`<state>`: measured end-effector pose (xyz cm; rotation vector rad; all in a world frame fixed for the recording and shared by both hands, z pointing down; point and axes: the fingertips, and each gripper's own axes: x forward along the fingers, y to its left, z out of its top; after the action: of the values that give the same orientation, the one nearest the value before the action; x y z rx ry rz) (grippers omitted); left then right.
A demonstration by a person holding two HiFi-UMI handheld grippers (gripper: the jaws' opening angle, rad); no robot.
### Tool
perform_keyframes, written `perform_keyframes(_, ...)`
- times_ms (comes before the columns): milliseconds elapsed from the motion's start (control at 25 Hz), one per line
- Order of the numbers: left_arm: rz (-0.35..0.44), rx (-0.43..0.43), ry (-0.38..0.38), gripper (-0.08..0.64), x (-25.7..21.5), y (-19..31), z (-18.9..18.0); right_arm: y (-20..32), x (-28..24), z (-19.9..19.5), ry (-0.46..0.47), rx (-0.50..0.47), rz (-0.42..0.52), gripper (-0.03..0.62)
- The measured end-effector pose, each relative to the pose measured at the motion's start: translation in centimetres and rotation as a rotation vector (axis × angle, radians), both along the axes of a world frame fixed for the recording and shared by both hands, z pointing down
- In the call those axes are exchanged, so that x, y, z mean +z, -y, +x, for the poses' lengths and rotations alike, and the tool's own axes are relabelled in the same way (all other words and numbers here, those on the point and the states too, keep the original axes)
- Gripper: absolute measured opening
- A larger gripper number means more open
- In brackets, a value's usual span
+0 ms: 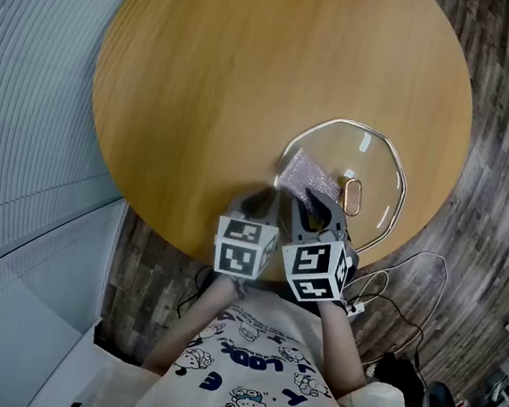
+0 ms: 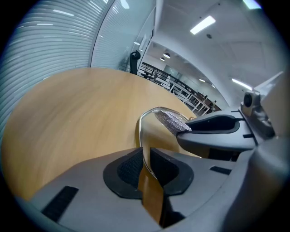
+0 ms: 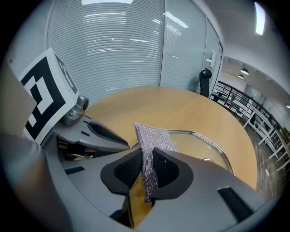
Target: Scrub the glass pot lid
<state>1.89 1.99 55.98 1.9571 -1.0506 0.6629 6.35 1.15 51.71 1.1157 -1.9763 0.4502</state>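
glass lid (image 1: 365, 162) lies on the round wooden worktop (image 1: 218, 69), whose edge nearest the person runs just beside the lid. left gripper (image 1: 262, 201) is clenched on the lid's metal rim (image 2: 144, 121), on the side nearest the person, steadying it. right gripper (image 1: 319, 201) is clamped on a silvery scrubbing pad (image 1: 301, 169); the pad's free end lies on the glass beside the lid's handle (image 1: 352, 196). no water, suds or smears show on the lid. judgement: hold and tool are in place, but the scrubbing looks barely begun and most of the glass is left to cover.
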Motion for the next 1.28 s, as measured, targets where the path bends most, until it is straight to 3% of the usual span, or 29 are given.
perform_keyframes(720,-0.048,-0.011,-0.007,0.032,0.9,-0.2,0.0,-0.1,0.8,-0.4,-0.022,-0.054,-0.078,0.075)
perform_keyframes(1280,-0.09,-0.016,0.037,0.032,1.1,0.0,-0.2,-0.1,2.0,-1.1,-0.096,-0.191,-0.148,0.075)
